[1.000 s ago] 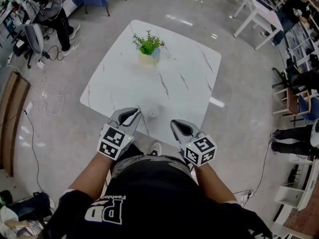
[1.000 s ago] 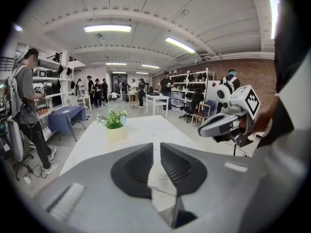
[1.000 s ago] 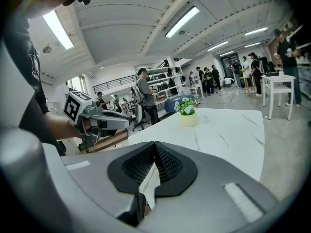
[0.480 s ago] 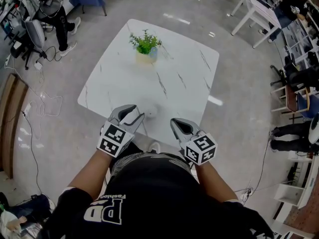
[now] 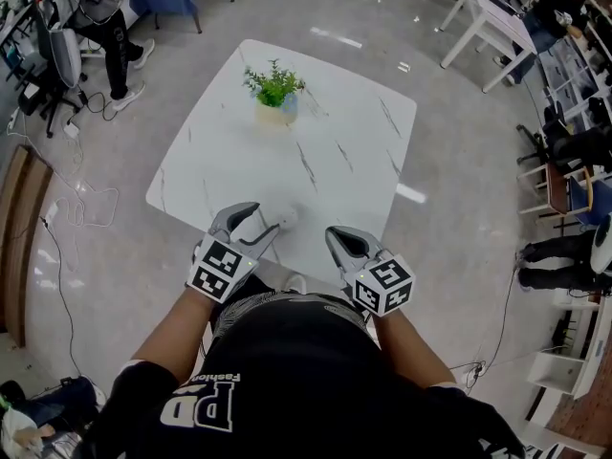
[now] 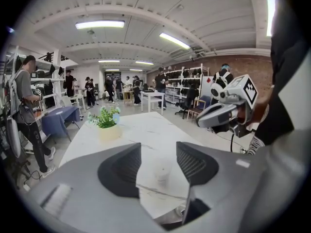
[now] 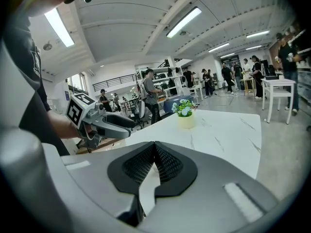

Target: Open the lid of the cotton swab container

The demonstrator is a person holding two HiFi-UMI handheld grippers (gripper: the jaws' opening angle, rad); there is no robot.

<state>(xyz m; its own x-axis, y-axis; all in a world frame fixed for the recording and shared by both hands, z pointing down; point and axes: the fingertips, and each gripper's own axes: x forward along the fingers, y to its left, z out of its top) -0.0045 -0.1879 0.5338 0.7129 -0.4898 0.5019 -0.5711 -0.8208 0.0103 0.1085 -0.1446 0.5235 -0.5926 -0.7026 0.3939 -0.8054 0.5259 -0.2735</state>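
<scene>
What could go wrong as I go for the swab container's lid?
The left claw, its jaws just opened, frames the cotton swab container without touching it; it stands near the table edge, so a nudge could knock it off. The right claw is shut, so nothing steadies it; it might lift whole.

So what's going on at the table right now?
A person stands at the near edge of the white table with a gripper in each hand. The left gripper is aimed at the small white container. Its jaws have just been opening, and the container shows in the gap between them, untouched. The right gripper waits alongside, jaws shut and empty.
</scene>
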